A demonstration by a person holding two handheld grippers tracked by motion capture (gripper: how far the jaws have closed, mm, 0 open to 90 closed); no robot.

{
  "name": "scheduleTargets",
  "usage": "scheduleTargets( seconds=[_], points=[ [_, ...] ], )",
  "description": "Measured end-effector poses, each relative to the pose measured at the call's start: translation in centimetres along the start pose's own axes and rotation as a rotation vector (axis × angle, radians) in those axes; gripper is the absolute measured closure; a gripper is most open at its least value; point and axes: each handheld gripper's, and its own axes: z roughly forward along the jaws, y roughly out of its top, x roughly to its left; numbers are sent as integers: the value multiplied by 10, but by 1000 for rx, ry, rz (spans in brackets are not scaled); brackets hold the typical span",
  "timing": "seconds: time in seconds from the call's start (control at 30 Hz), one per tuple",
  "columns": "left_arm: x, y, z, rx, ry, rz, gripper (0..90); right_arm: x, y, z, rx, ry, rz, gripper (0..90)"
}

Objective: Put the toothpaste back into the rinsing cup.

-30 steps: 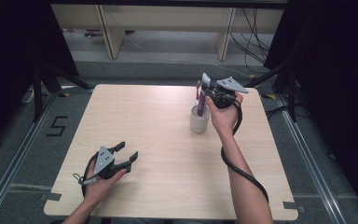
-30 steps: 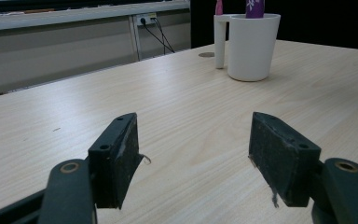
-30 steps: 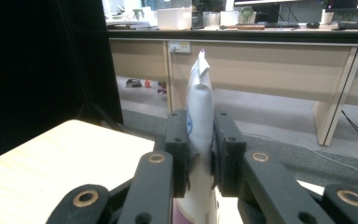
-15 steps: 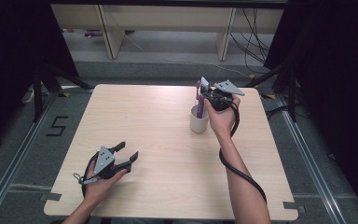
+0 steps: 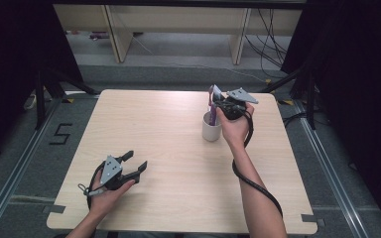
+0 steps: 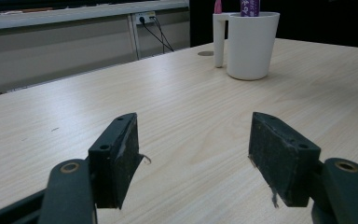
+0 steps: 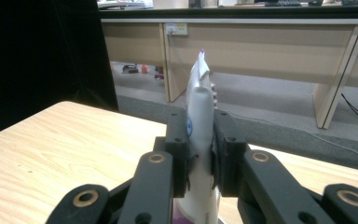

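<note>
While the white mug (image 5: 211, 130) stands upright on the tabletop (image 5: 178, 148) at about 2 o'clock from its middle, a white and purple tube (image 5: 211, 101) rises out of it, its lower part inside the mug and its upper part above the rim. From the left gripper view, the mug (image 6: 251, 44) shows its handle on the left side, with the purple part of the tube (image 6: 250, 7) and a pink thing (image 6: 218, 6) beside it poking over the rim; what the pink thing is cannot be told. White marks sit on the purple band there, too small and cropped to read.

Over the mug, the right gripper (image 5: 217, 101) has its jaws pinching the tube near its top. Seen in the right gripper view, the 2 black pads press on both sides of the white tube (image 7: 200, 116), whose flat crimped end points up at 12 o'clock; a small blue mark on the tube's left side cannot be read.

Near the tabletop's 7 o'clock corner, the left gripper (image 5: 135, 163) rests in the person's hand with its jaws spread wide and nothing between them, pointing toward 2 o'clock.

On the floor at 9 o'clock from the tabletop, dark tape (image 5: 62, 134) forms a figure that reads as 5.
</note>
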Motion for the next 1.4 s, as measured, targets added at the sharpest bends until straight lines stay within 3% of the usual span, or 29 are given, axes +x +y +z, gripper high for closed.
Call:
scheduleTargets(
  seconds=[0.7, 0.73, 0.8, 0.97, 1.03, 1.2, 1.3, 1.4],
  points=[
    [0, 0, 0, 0, -5, 5, 333, -2, -13, 7, 32, 4, -17, 792],
    [0, 0, 0, 0, -5, 4, 333, -1, -13, 6, 36, 4, -1, 792],
    [0, 0, 0, 0, -5, 4, 333, -2, -12, 6, 37, 5, -29, 791],
    [0, 0, 0, 1, -5, 4, 333, -2, -12, 3, 47, 5, -10, 788],
    [0, 0, 0, 1, -5, 4, 333, -3, -12, 2, 50, -2, -31, 787],
    [0, 0, 0, 1, -6, 4, 333, -2, -11, -1, 67, 3, 7, 784],
    [0, 0, 1, 1, -6, 4, 333, -5, -11, -2, 71, 8, -21, 782],
    [0, 0, 0, 1, -7, 4, 333, -4, -10, -3, 78, 21, -12, 781]
  ],
)
